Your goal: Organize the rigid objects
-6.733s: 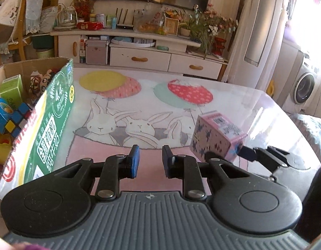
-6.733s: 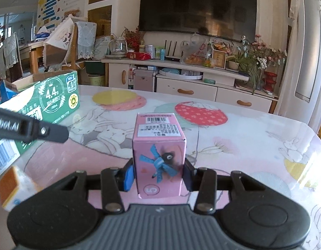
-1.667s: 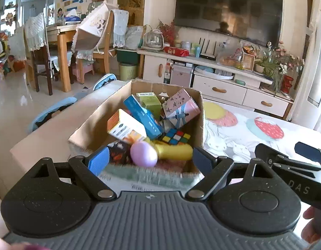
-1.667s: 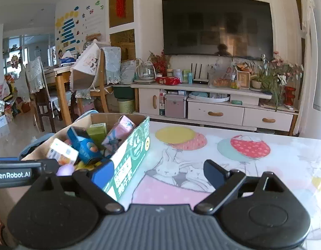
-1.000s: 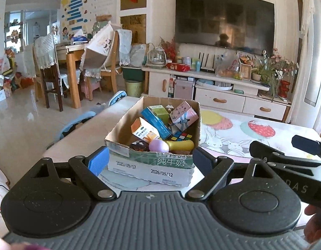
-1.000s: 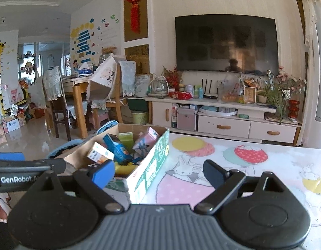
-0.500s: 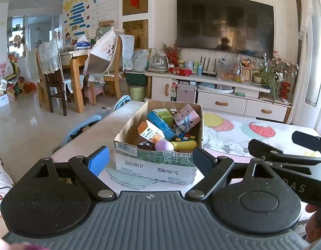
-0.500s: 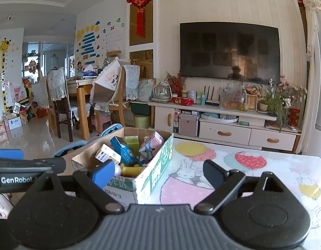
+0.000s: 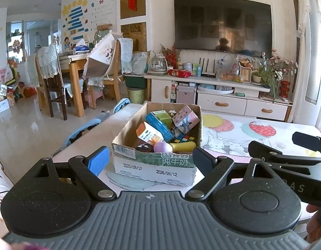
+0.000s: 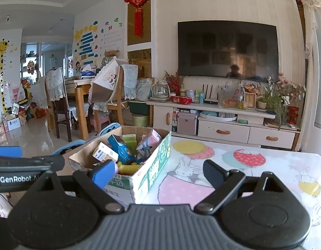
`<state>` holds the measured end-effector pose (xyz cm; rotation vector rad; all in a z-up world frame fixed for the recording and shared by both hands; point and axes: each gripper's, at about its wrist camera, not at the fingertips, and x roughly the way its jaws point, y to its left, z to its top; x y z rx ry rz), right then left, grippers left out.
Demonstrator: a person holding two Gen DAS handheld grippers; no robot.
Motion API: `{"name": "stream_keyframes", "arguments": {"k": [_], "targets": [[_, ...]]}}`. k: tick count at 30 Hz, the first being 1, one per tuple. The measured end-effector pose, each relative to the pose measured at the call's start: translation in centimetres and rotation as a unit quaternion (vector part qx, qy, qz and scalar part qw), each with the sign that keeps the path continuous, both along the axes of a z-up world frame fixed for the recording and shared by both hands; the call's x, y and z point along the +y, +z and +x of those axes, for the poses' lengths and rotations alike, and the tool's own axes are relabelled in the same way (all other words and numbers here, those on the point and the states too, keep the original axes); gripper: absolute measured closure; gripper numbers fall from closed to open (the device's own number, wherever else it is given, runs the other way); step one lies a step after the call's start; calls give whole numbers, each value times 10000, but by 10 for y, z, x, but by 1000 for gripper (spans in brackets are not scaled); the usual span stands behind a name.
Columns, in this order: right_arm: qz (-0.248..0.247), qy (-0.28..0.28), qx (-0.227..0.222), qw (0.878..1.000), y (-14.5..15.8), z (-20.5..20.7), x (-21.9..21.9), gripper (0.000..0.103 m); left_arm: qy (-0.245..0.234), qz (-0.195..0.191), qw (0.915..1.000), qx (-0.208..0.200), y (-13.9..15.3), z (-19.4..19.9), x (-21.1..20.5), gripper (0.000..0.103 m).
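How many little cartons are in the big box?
4 show: an orange-white carton nearest, a blue carton behind it, a green carton at the back, a pink carton rightmost. More may be buried underneath.

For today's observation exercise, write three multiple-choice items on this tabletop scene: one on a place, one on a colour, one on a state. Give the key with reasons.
1. Where is the pink carton?
A. on the bare tablecloth
B. inside the cardboard box
C. on the TV cabinet

2. What colour is the round egg-shaped toy near the box's front wall?
A. purple
B. red
C. black

3. How do the left tongs stand?
A. shut on a carton
B. shut on nothing
C. open, holding nothing

Key: 1 B, it leans among the other items in the box. 2 A, it shows pale purple. 3 C, the pads stand wide apart with nothing between them.
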<state>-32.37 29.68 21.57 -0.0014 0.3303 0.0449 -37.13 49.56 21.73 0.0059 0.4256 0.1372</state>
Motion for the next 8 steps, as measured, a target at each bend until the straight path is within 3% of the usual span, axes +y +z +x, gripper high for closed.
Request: {"name": "stream_keyframes", "arguments": {"k": [8], "targets": [[93,-125,60,9999,-9,4,-18,11,-47,36,9999,162,-2,10,-12,0]]}}
